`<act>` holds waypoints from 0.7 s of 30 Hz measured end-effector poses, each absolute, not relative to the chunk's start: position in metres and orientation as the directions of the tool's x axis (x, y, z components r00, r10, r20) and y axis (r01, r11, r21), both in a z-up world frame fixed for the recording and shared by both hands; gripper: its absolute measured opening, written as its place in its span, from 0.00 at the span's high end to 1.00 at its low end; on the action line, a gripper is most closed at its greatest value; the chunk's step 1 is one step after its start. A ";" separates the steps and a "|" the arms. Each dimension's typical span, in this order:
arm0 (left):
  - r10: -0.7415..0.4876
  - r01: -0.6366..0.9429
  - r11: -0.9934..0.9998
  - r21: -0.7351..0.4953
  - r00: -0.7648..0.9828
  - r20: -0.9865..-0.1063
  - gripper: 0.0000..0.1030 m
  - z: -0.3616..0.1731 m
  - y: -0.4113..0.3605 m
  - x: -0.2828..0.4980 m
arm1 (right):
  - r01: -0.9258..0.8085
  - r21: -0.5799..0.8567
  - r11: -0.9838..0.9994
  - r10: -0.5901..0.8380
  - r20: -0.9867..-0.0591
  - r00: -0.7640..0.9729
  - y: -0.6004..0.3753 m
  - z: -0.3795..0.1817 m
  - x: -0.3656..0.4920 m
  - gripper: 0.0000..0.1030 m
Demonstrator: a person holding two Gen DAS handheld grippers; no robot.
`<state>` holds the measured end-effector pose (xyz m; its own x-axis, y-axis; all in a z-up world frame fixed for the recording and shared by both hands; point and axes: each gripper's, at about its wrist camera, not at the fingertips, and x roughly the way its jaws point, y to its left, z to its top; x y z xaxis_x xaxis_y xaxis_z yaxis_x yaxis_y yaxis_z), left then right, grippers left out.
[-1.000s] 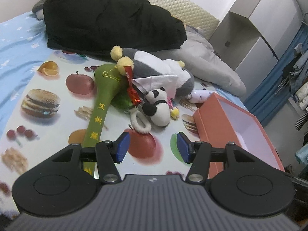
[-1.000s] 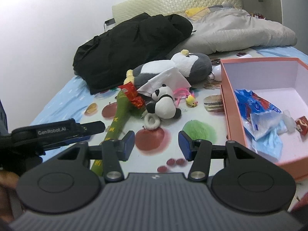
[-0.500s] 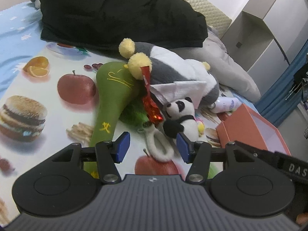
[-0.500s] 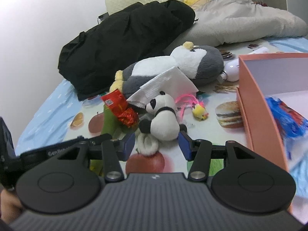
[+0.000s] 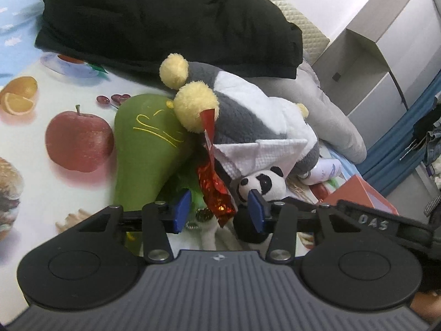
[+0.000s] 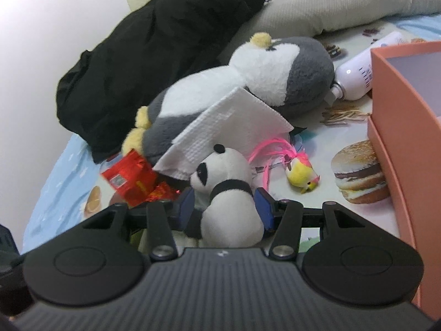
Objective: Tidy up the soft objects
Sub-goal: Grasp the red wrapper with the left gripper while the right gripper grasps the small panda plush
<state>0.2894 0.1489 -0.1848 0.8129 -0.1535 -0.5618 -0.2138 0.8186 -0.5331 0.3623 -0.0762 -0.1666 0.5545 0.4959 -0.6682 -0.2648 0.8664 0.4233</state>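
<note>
A small panda plush (image 6: 230, 193) lies between the open jaws of my right gripper (image 6: 224, 211); the blue pads stand at both its sides, and I cannot tell if they touch. It also shows in the left wrist view (image 5: 261, 183). My left gripper (image 5: 219, 212) is open around the lower end of a red foil wrapper (image 5: 213, 190). The wrapper (image 6: 132, 176) leans on a green plush (image 5: 148, 149). A grey and white penguin plush (image 6: 248, 82) lies behind, with a white tissue (image 6: 228, 129) on it.
An orange box (image 6: 405, 127) stands at the right, a white bottle (image 6: 358, 74) beside it. A small yellow bird toy with pink strands (image 6: 300, 176) lies on the fruit-print mat (image 5: 33, 143). A black jacket (image 5: 154, 19) and grey pillow (image 6: 344, 2) lie behind.
Both grippers moved forward into the pile. The right one now has the panda between its jaws; the left one now has the red wrapper between its jaws.
</note>
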 end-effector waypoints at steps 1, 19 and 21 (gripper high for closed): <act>-0.154 -0.216 0.813 -0.540 0.815 -0.558 0.52 -0.187 0.150 0.293 | -0.261 0.430 0.864 0.500 -0.672 0.546 -0.075 -0.170 0.366 0.49; -0.118 -0.222 0.848 -0.482 0.807 -0.579 0.77 -0.180 0.136 0.290 | -0.255 0.450 0.856 0.515 -0.693 0.505 -0.078 -0.177 0.359 0.58; -0.112 -0.221 0.858 -0.464 0.800 -0.589 0.77 -0.176 0.133 0.284 | -0.253 0.438 0.863 0.504 -0.698 0.509 -0.082 -0.174 0.351 0.58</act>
